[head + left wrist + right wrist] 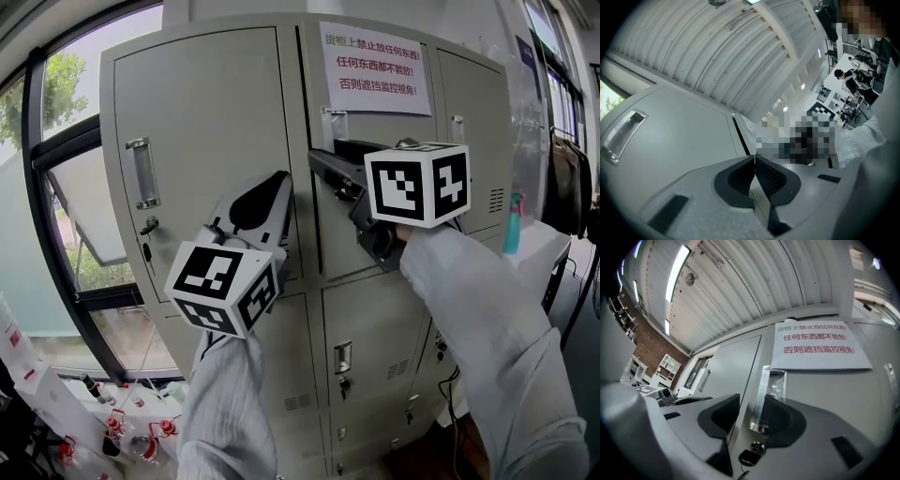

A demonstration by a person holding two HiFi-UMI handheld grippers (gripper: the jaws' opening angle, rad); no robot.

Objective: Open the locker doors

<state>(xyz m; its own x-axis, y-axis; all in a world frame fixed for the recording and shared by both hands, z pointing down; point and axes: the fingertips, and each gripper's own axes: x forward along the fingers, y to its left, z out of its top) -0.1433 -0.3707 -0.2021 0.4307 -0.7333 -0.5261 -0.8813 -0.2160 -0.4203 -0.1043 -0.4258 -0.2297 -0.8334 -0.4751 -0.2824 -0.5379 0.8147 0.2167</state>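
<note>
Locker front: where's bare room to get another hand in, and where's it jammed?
Free: the upper-left door between its pull handle and the left gripper; the lower middle door above its latch. Crowded: the seam between the upper doors, where the left gripper sits shut and the right gripper's open jaws straddle the middle door's handle.

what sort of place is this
Probably a lab or workshop room. Grey metal lockers with a posted notice stand by a big window, red-capped bottles sit at lower left, and the left gripper view shows people at desks.
</note>
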